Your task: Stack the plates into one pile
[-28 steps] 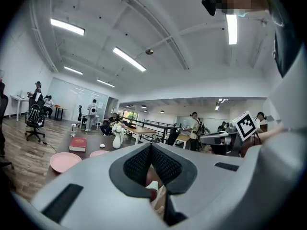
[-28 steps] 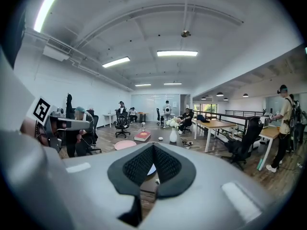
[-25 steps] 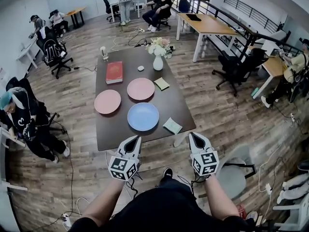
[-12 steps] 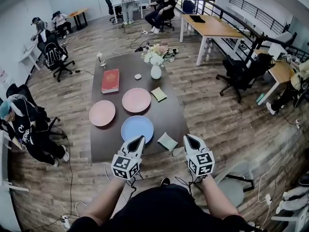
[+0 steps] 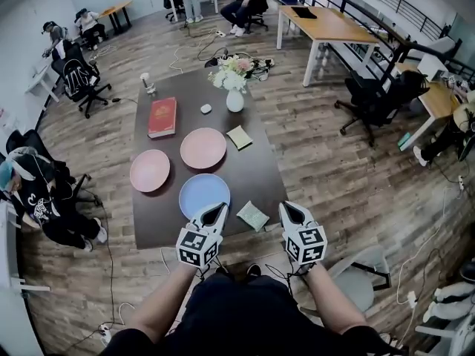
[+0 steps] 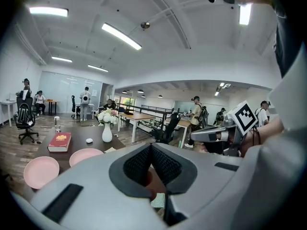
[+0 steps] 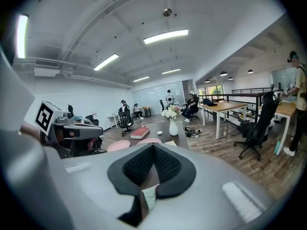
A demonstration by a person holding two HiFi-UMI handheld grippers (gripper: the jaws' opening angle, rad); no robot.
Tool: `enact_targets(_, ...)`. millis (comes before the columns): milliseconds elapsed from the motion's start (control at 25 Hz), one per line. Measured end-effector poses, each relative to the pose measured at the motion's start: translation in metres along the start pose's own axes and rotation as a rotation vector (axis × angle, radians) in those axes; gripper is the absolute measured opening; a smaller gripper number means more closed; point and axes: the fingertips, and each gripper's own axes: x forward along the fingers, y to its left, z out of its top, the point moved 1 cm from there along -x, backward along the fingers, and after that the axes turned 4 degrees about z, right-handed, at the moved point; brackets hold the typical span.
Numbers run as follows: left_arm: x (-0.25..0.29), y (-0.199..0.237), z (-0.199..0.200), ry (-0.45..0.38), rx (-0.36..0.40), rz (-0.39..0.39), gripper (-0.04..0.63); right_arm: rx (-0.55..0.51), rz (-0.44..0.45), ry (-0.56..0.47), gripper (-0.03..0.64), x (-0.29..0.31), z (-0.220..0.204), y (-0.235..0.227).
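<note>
Three plates lie on the dark table [image 5: 260,170]: a pink plate [image 5: 149,170] at the left, a second pink plate [image 5: 202,147] further back, and a blue plate [image 5: 204,196] nearest me. My left gripper [image 5: 220,208] is shut and empty, its tip over the near rim of the blue plate. The right gripper [image 5: 285,208] is also shut and empty, at the table's near edge, right of a green cloth [image 5: 253,216]. Both pink plates [image 6: 41,171] [image 6: 85,155] show in the left gripper view, and past the shut jaws in the right gripper view [image 7: 118,145].
A red book [image 5: 162,116], a vase of flowers [image 5: 234,99], a yellow pad [image 5: 239,136], a cup [image 5: 148,84] and a small white object [image 5: 205,109] sit on the far half. Seated people and office chairs [image 5: 82,80] stand left of the table.
Both grippers have moved forward and a little down, from short of the table to its near edge. Their jaws have stayed shut. The plates have not moved.
</note>
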Motion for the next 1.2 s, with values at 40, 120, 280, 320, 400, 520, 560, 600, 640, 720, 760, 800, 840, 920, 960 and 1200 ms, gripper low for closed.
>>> enact_targets(40, 0.005, 0.002, -0.002, 0.017, 0.001, -0.011, -0.005, 0.013, -0.007, 0.005, 0.008, 0.003, -0.002, 0.000)
enact_targets(120, 0.015, 0.005, -0.009, 0.051, 0.002, -0.037, -0.005, 0.034, -0.024, 0.011, 0.008, 0.005, -0.006, 0.000)
enact_targets(280, 0.034, 0.005, -0.028, 0.122, 0.035, -0.093, 0.006, 0.068, -0.074, 0.025, 0.008, 0.002, -0.020, -0.002)
enact_targets(320, 0.039, 0.003, -0.033, 0.140, 0.045, -0.109, 0.015, 0.082, -0.088, 0.029, 0.008, 0.001, -0.025, -0.004)
enact_targets(400, 0.048, 0.001, -0.045, 0.178, 0.061, -0.139, 0.023, 0.114, -0.115, 0.037, 0.008, -0.002, -0.035, -0.007)
enact_targets(520, 0.062, 0.001, -0.066, 0.240, 0.060, -0.181, 0.040, 0.157, -0.149, 0.053, 0.008, -0.004, -0.051, -0.009)
enact_targets(560, 0.067, 0.002, -0.074, 0.263, 0.057, -0.194, 0.049, 0.169, -0.159, 0.060, 0.008, -0.004, -0.057, -0.008)
enact_targets(600, 0.071, 0.002, -0.083, 0.288, 0.057, -0.205, 0.058, 0.178, -0.168, 0.067, 0.008, -0.005, -0.063, -0.008)
enact_targets(640, 0.075, 0.003, -0.091, 0.313, 0.059, -0.215, 0.061, 0.186, -0.177, 0.074, 0.008, -0.006, -0.068, -0.007)
enact_targets(720, 0.085, 0.004, -0.108, 0.365, 0.062, -0.230, 0.075, 0.201, -0.193, 0.089, 0.008, -0.008, -0.078, -0.007)
enact_targets(760, 0.090, 0.004, -0.117, 0.391, 0.063, -0.238, 0.083, 0.208, -0.200, 0.096, 0.008, -0.009, -0.082, -0.007)
enact_targets(800, 0.095, 0.003, -0.125, 0.415, 0.067, -0.245, 0.086, 0.214, -0.206, 0.101, 0.008, -0.010, -0.087, -0.008)
enact_targets(840, 0.100, 0.002, -0.134, 0.438, 0.073, -0.252, 0.092, 0.219, -0.211, 0.107, 0.008, -0.011, -0.092, -0.009)
enact_targets(920, 0.110, 0.001, -0.150, 0.481, 0.085, -0.266, 0.103, 0.228, -0.220, 0.120, 0.008, -0.012, -0.102, -0.010)
enact_targets(960, 0.116, 0.001, -0.157, 0.502, 0.089, -0.272, 0.106, 0.233, -0.224, 0.127, 0.008, -0.012, -0.107, -0.012)
enact_targets(1200, 0.142, 0.002, -0.197, 0.630, 0.083, -0.311, 0.114, 0.266, -0.245, 0.164, 0.008, -0.013, -0.131, -0.018)
